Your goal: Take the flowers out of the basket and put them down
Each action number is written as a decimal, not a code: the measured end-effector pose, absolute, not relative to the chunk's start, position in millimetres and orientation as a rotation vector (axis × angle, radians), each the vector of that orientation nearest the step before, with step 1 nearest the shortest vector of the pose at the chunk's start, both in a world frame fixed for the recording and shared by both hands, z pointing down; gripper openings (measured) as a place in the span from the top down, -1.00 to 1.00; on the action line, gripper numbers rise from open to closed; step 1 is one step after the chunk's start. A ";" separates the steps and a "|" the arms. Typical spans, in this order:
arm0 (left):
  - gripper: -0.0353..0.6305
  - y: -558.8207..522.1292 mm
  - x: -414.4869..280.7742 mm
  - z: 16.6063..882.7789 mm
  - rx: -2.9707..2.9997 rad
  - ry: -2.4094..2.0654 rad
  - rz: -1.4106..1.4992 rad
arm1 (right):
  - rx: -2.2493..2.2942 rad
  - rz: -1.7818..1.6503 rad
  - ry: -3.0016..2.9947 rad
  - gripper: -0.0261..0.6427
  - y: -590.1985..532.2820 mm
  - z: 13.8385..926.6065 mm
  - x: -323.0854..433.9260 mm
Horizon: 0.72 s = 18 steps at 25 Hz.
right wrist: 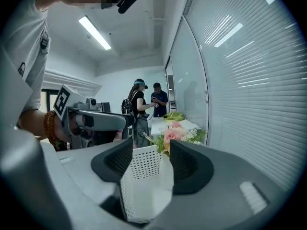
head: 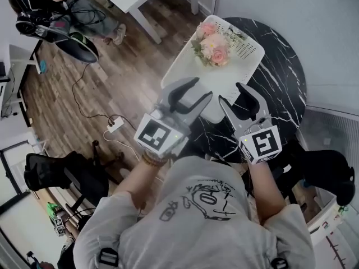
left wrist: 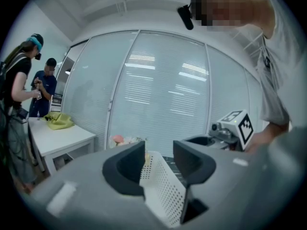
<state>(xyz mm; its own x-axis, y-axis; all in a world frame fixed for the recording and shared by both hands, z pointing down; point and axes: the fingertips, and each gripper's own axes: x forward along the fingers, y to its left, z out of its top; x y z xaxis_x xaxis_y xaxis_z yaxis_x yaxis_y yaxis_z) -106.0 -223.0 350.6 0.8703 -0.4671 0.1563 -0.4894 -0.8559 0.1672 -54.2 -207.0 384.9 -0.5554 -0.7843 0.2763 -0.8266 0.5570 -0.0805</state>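
Flowers: pink-and-cream bouquet (head: 213, 46) lying at the far end of the white perforated plastic basket (head: 251, 48), on the round black marble table (head: 283, 77).
Left gripper (head: 204, 87): jaws spread over the basket's near rim, pinching nothing.
Right gripper (head: 230, 92): jaws spread, near-right rim, pinching nothing.

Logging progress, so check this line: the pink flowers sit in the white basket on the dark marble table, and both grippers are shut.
Not shut: the left gripper and right gripper both stand open, as their own gripper views show. The pink flowers do sit in the white basket on the dark marble table.
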 end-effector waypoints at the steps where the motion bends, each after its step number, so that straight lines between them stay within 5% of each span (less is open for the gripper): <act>1: 0.32 -228.8 -105.8 355.0 2.841 -0.739 0.172 | 1.353 0.304 -2.572 0.12 -212.6 391.1 -54.4; 13: -0.26 -297.8 -108.3 402.9 2.850 -0.796 0.321 | 1.362 0.426 -2.480 -0.55 -281.7 444.8 -51.1; 18: -0.35 -317.9 -103.9 414.4 2.862 -0.764 0.355 | 1.369 0.430 -2.461 -0.62 -305.4 462.4 -47.7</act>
<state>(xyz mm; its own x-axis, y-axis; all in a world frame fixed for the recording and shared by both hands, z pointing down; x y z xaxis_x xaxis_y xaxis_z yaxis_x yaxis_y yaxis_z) -103.9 -317.9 414.4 0.8414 -0.4697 0.2671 -0.5071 -0.8571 0.0902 -47.7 -305.4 462.4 -0.5053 -0.7693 0.3909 -0.8563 0.5032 -0.1167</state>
